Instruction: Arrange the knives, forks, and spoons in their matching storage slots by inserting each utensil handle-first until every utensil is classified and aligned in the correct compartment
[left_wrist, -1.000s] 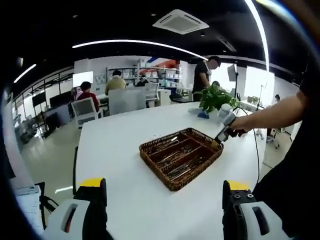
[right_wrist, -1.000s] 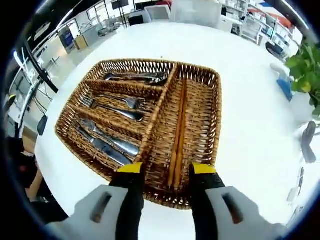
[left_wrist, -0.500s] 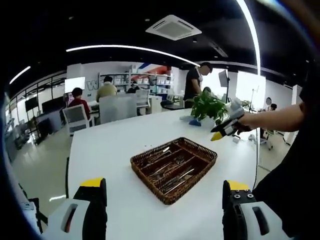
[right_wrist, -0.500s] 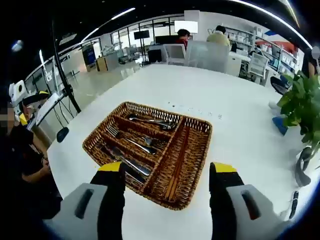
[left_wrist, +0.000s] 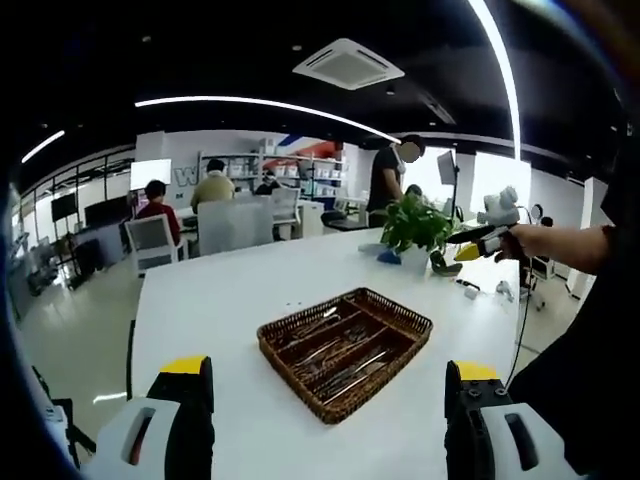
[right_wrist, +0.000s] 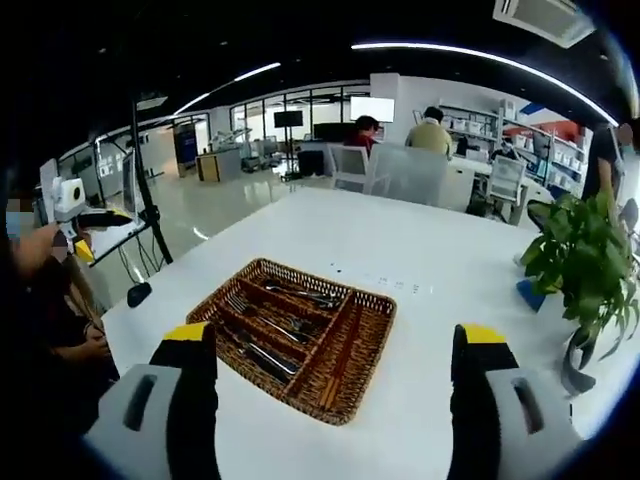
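**Both grippers hanging back from the filled basket**

In the left gripper view, the left gripper (left_wrist: 330, 420), jaws wide apart and empty, is facing the brown wicker divided cutlery basket (left_wrist: 345, 339) lying ahead on the white table (left_wrist: 220, 300), long axis slanting across.

In the right gripper view, the right gripper (right_wrist: 335, 400), also spread and empty, is hovering nearer it; steel utensils (right_wrist: 272, 330) are lying in their slots. An open office is stretching behind.

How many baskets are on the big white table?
1. The basket sits near the middle of the white table, ahead of both open grippers, with cutlery lying in its slots. In the left gripper view it is here.
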